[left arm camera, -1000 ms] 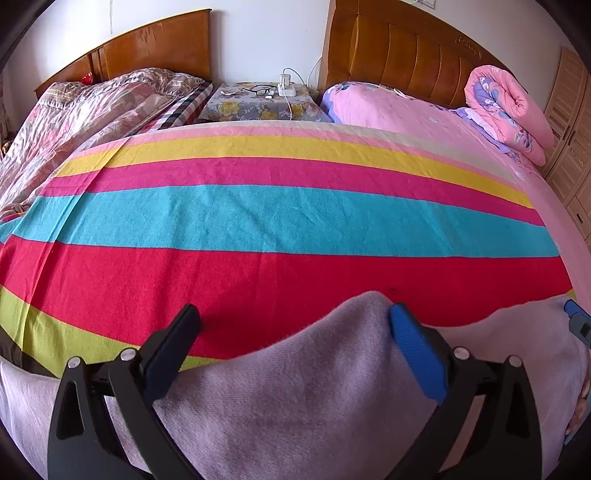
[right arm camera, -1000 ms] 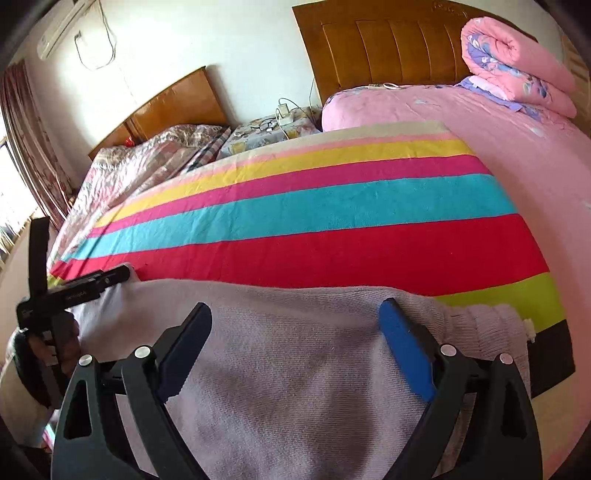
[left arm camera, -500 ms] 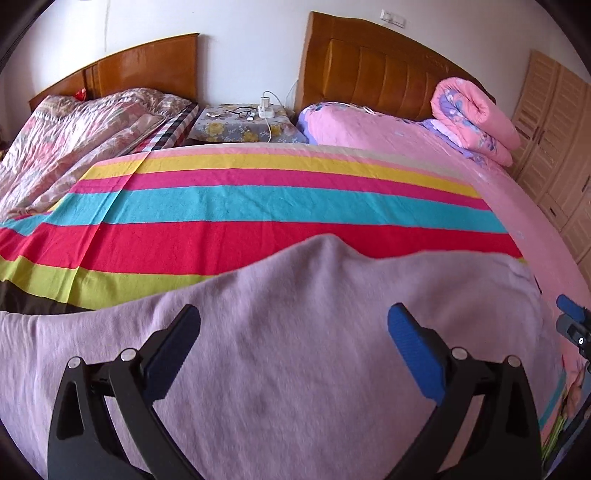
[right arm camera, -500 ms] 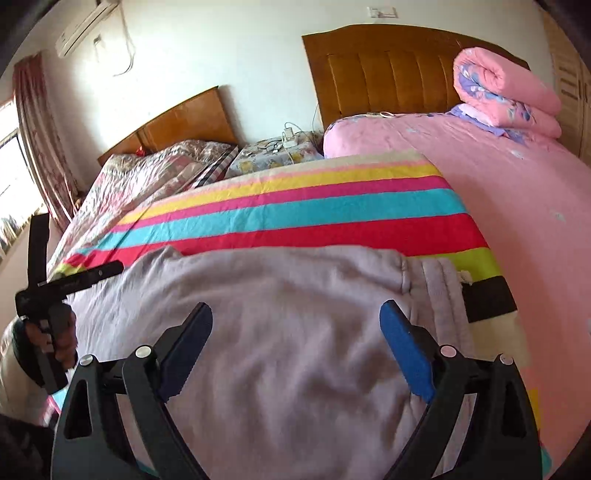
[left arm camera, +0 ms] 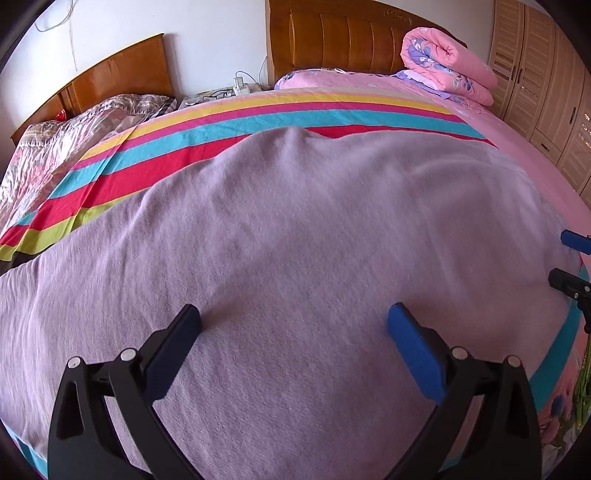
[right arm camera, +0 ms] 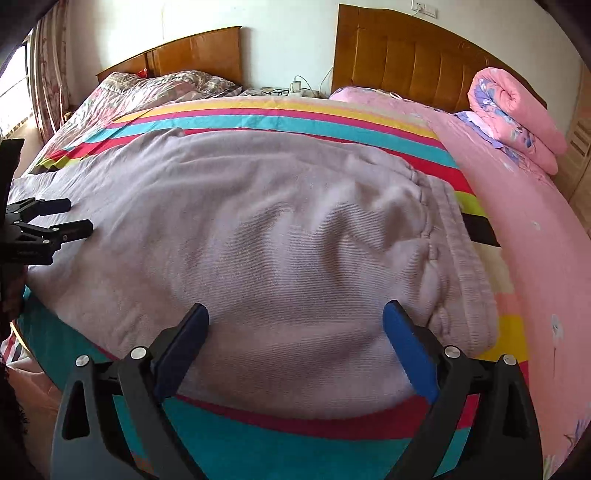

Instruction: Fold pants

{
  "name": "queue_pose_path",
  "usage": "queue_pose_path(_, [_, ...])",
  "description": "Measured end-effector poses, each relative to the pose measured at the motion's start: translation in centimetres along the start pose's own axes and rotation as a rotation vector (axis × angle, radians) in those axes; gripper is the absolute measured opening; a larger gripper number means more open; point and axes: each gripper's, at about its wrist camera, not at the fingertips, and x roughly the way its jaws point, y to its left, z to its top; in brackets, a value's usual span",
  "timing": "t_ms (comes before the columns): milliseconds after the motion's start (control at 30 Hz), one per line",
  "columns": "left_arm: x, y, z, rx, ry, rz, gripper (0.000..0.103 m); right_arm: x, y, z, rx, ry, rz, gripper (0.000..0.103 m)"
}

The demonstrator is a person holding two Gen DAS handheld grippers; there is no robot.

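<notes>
Nearest in the left wrist view, the left gripper [left arm camera: 293, 332] has its blue-padded fingers [left arm camera: 413, 354] spread wide, holding nothing, just above the soft lilac knitted pants [left arm camera: 295, 221]. In the right wrist view the right gripper [right arm camera: 295, 332] is likewise wide apart and empty over the near edge of the same pants [right arm camera: 258, 229].

The pants lie spread across a bed sheet with broad red, turquoise, yellow and pink stripes [left arm camera: 192, 136], covering most of its near half. Their gathered ribbed waistband [right arm camera: 454, 251] lies at the right end in the right wrist view, bunched into soft folds, with sheet stripes [right arm camera: 332, 424] showing below it. The left gripper [right arm camera: 55, 221] appears at the left edge of that view, fingers parted, over the pants' other end; the right gripper's tips [left arm camera: 572, 258] show at the right edge of the left view.

Beyond the pants, the striped sheet runs to a pink bed cover [right arm camera: 517, 206]. A rolled pink floral quilt [left arm camera: 447, 66] sits by the brown wooden headboard [left arm camera: 332, 33]. To the left is a second bed with a patterned quilt [left arm camera: 74, 129], and between the beds a nightstand with cables [left arm camera: 236, 86]. Wooden wardrobe doors [left arm camera: 546, 74] stand on the far right.
</notes>
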Motion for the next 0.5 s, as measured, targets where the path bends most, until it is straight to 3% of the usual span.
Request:
queue_pose_path(133, [-0.8,0.1,-1.1,-0.008,-0.013,-0.017,0.101,-1.1,2.4,0.1,0.001,-0.059,0.082,0.092])
queue_pose_path(233, [-1.7,-0.1,-2.1,0.000,-0.022,-0.027,0.101,0.4,3.7,-0.5,-0.008,-0.019,0.072,0.092])
queue_pose_path(333, [-2.8,0.2,-3.4,0.004,-0.029,-0.038,0.101,0.5,2.5,-1.1,0.088,-0.038,0.115,0.092])
queue_pose_path(500, [-4.9,1.4,-5.4,-0.010,-0.062,-0.027,0.101,-0.8,3.6,-0.5,0.105,-0.015,0.009,0.092])
